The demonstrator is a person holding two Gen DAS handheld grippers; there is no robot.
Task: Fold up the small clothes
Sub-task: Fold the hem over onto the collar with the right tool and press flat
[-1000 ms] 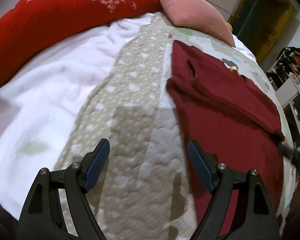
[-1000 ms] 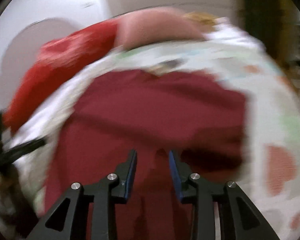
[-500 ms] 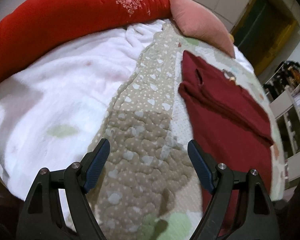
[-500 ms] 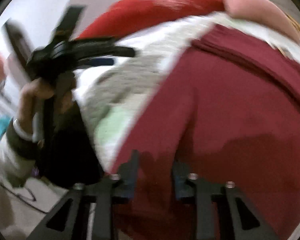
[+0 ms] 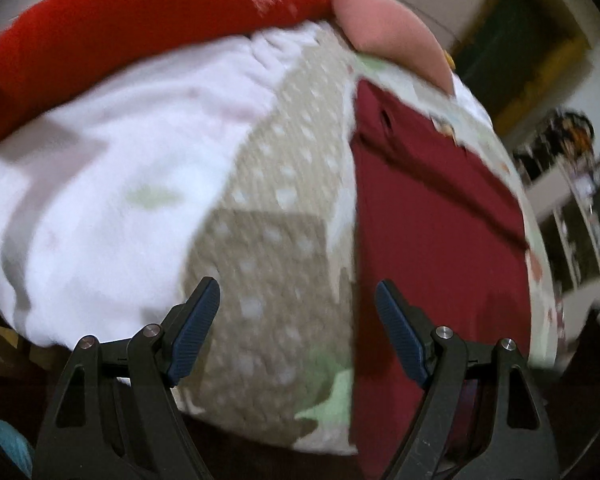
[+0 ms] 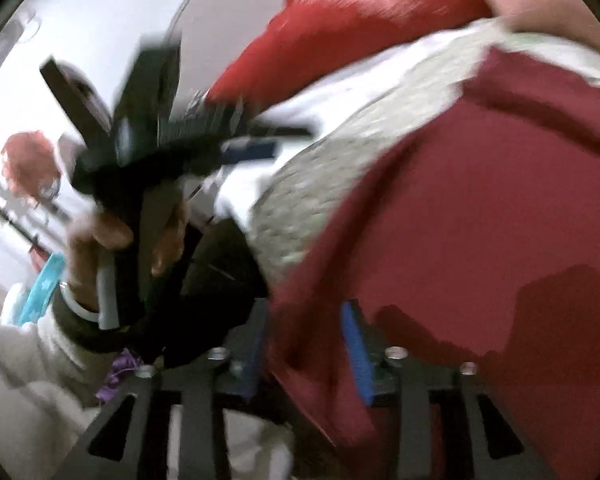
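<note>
On the bed (image 5: 284, 208), the maroon garment (image 5: 428, 216) lies flat with its long axis running from six toward twelve o'clock, at three o'clock of the left hand-held gripper (image 5: 298, 332), whose jaws are spread and empty. The right hand-held gripper (image 6: 306, 354) is nearer, jaws opening around the garment's near corner; blur hides any contact.

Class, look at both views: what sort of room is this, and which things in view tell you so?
Most likely a bedroom at home. The maroon garment lies on a bed with a quilt, a red blanket and a pink pillow at its head. Cluttered shelves stand beyond.
</note>
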